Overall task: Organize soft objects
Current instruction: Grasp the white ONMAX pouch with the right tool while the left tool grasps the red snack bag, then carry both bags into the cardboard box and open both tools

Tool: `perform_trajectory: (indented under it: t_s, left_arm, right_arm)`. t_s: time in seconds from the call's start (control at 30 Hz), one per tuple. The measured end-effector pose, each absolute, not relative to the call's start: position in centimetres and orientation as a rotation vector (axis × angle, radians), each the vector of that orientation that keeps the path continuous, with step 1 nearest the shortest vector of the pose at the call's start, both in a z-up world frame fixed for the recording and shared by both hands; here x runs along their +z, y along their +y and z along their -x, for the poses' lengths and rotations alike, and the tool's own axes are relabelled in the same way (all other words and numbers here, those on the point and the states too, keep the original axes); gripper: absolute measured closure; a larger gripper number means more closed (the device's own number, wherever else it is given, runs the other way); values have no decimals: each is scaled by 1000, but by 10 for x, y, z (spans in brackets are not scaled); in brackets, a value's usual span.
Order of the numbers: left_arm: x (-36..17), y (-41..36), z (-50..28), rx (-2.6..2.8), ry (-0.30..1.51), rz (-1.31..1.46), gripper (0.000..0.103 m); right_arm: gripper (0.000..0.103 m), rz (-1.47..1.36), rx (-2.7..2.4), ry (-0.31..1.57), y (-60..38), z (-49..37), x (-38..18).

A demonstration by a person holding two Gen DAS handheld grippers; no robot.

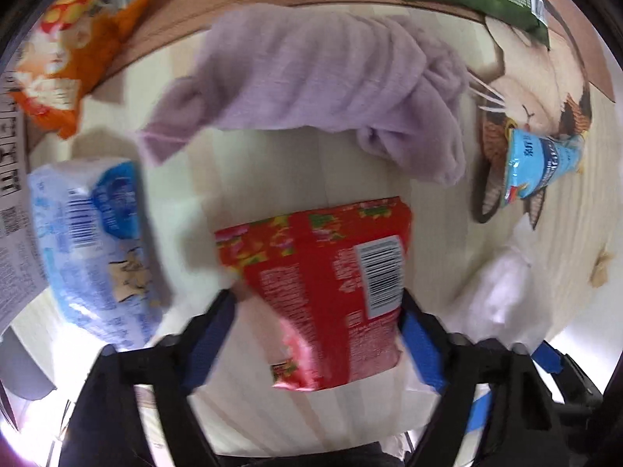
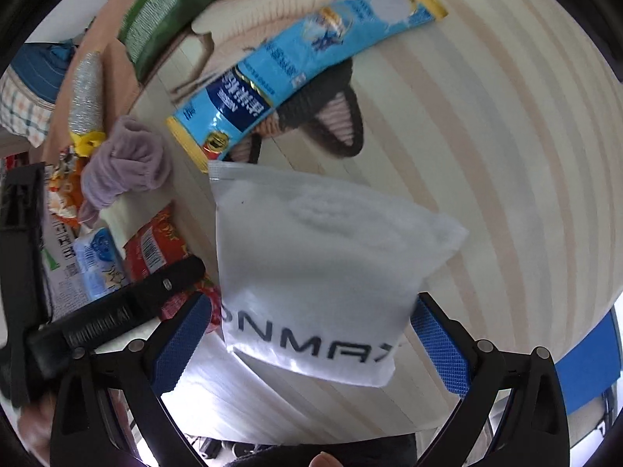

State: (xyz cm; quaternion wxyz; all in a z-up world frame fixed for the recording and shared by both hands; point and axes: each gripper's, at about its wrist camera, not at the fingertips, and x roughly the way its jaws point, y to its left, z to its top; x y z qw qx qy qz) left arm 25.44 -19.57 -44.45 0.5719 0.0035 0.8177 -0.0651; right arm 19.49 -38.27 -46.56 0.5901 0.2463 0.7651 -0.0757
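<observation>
Left wrist view gives me the pale striped tabletop [image 1: 272, 163] first, and sprawled across it at twelve o'clock the lilac cloth [image 1: 311, 89], well apart from my tongs. Next in size, the pale blue tissue pack [image 1: 97, 249] lies at nine o'clock, with the orange snack bag [image 1: 66, 58] at ten o'clock. Between the fingers of my left gripper [image 1: 317, 323] sits the red snack packet [image 1: 331, 292]; the blue pads stand apart, the right pad touching the packet's edge and the left one just beside it. I cannot tell whether it is pinched.

On the right wrist view, the white pouch [image 2: 315, 268] fills the centre, its lower end lying between the spread fingers of my right gripper [image 2: 311, 338], neither pad clearly pressing it. A long blue sachet [image 2: 296, 66] lies at twelve o'clock, over a cat-face mat [image 2: 331, 116].
</observation>
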Motion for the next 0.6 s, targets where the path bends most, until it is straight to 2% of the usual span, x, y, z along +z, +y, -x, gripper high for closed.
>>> perform_trajectory:
  t_s: [0.03, 0.07, 0.1, 0.17, 0.2, 0.23, 0.3, 0.37, 0.47, 0.6]
  left_arm:
    - [-441, -194, -254, -158, 1911, -27, 45]
    - [-437, -192, -252, -161, 1902, -55, 53]
    - [-434, -189, -248, -155, 1887, -98, 55]
    - [-427, -180, -245, -147, 1874, -108, 56]
    - [-425, -175, -241, -139, 1871, -100, 57]
    - [-424, -172, -238, -133, 1868, -94, 58]
    - [-418, -164, -230, -120, 1856, -85, 60]
    - [-408, -154, -222, -115, 1835, -68, 61]
    - [-378, -134, -212, -130, 1795, 4, 61]
    - [-301, -91, -204, -177, 1684, 116, 61]
  right_arm:
    - [0, -571, -191, 1781, -379, -195, -468]
    - [0, -561, -206, 1788, -376, -195, -472]
    - [0, -556, -219, 1793, -374, -196, -475]
    - [3, -557, -247, 1795, -370, -194, -482]
    - [7, -545, -254, 1799, -366, -194, -485]
    - [16, -525, -262, 1802, -362, -191, -488]
    - [20, -501, -265, 1782, -364, -183, -484]
    - [27, -469, -260, 1761, -352, -177, -477]
    - [30, -466, -209, 1744, -335, -177, -463]
    - [30, -423, -67, 1689, -282, -175, -420]
